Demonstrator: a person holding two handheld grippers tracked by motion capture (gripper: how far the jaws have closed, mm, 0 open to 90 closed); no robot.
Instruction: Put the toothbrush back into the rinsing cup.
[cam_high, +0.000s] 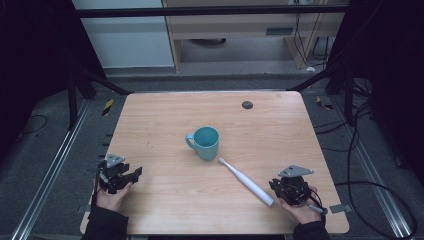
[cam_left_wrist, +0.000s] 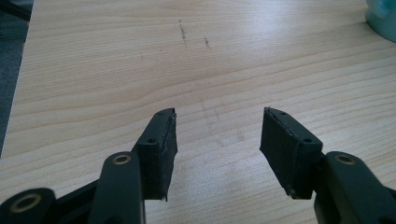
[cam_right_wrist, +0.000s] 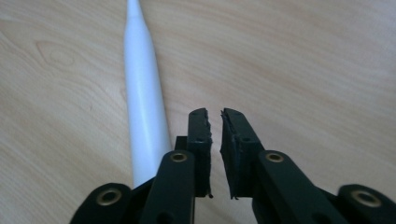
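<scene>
The long white toothbrush (cam_high: 247, 182) lies flat near the blue cup (cam_high: 204, 142), just beside the right tongs (cam_right_wrist: 215, 114), barely open and empty, while the left tongs (cam_left_wrist: 218, 116) gape wide, empty.

The toothbrush's (cam_right_wrist: 144, 107) butt end slips under the right gripper (cam_right_wrist: 215, 114), its tip cut off above; beside the left gripper (cam_left_wrist: 217, 114), the mug (cam_left_wrist: 383, 18) shows a sliver.

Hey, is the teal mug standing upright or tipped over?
Upright. In the high view the mug stands on its base on the table, round mouth facing up, handle to its left. What is inside cannot be told.
</scene>
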